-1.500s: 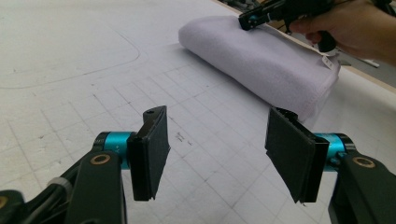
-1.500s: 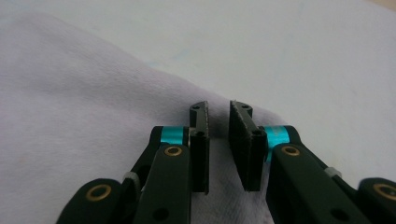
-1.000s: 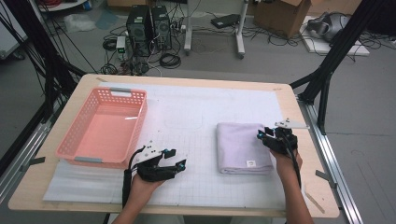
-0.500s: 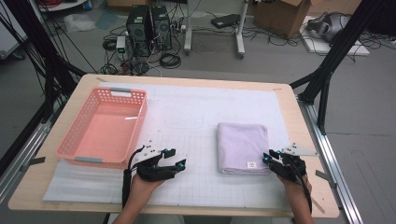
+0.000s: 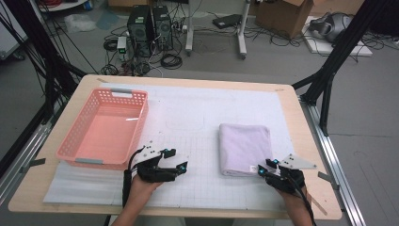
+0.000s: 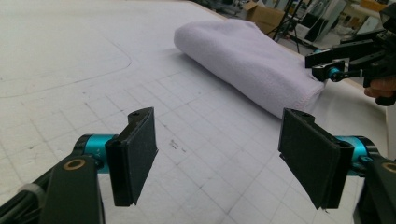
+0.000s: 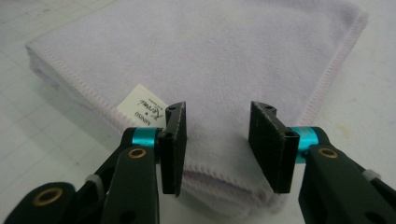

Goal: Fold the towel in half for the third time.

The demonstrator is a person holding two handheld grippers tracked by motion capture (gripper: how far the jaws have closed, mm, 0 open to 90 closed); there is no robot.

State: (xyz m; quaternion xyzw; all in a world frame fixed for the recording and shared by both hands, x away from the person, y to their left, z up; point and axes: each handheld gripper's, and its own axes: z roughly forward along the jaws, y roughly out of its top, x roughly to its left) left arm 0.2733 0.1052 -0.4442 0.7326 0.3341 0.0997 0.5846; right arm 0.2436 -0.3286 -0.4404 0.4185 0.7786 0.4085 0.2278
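Note:
A folded lilac towel (image 5: 244, 148) lies on the white gridded mat (image 5: 197, 117), right of centre. Its white label (image 7: 142, 107) is at the near edge. My right gripper (image 5: 266, 170) is at the towel's near right corner. In the right gripper view, this gripper (image 7: 217, 140) is open, its jaws straddling the towel's (image 7: 210, 56) near hem without pressing it. My left gripper (image 5: 176, 160) rests low on the mat near the front, left of the towel. It (image 6: 219, 154) is wide open and holds nothing, pointing toward the towel (image 6: 243, 65) and the right gripper (image 6: 336, 65).
A pink plastic basket (image 5: 89, 162), with nothing in it, stands on the table's left side, just behind the left hand. The wooden table edge (image 5: 301, 117) runs close along the towel's right. Black frame legs, computers and cables stand on the floor beyond the table.
My right gripper has drawn back from the towel's right side to its near right corner and dropped low, jaws around the hem. The left gripper has stayed put.

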